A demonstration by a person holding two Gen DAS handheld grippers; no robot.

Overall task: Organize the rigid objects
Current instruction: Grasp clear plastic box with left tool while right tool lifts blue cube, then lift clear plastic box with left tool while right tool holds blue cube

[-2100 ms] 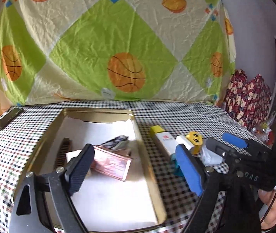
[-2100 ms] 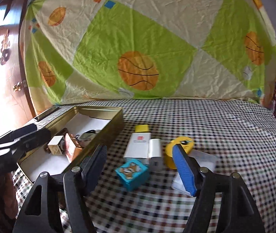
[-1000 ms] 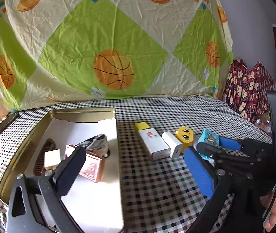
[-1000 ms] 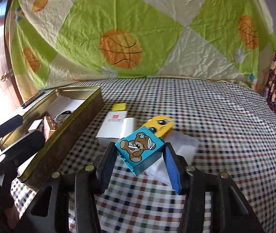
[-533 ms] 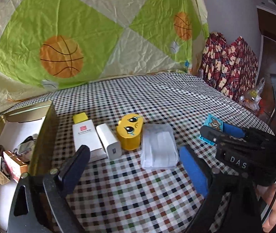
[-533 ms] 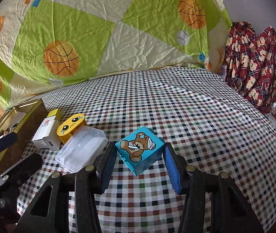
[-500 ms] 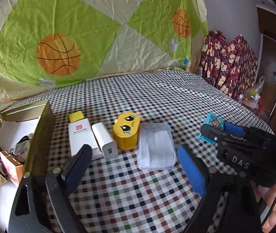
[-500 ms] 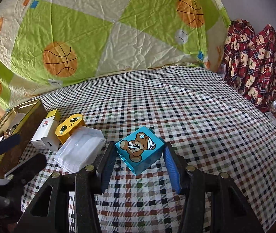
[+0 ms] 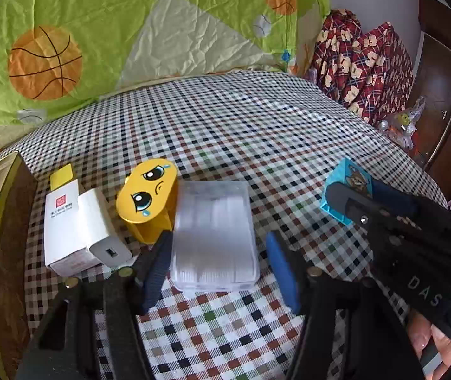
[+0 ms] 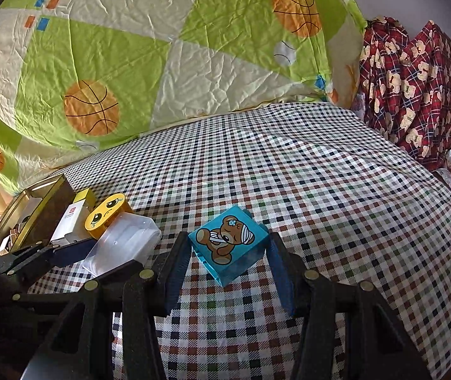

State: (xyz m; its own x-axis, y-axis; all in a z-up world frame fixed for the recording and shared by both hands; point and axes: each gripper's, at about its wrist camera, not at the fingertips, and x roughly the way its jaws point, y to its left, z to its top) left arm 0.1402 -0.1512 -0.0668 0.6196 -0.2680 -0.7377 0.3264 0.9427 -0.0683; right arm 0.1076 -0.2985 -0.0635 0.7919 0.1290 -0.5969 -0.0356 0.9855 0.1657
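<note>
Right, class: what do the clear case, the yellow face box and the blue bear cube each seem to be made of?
Clear case: translucent, slightly frosted plastic, probably; pale contents show through it.
Yellow face box: glossy, smooth, with a printed face; plastic or painted tin, hard to tell.
Blue bear cube: sharp edges and a flat printed picture suggest plastic or coated card; it is clamped in the right gripper.

Clear case (image 9: pixel 214 234) right of emoji box (image 9: pixel 146 199)

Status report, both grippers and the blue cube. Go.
Right gripper shut on blue bear cube, held over checked cloth. Left gripper open, jaws straddling clear plastic box. Yellow emoji box touching its far-left corner.
</note>
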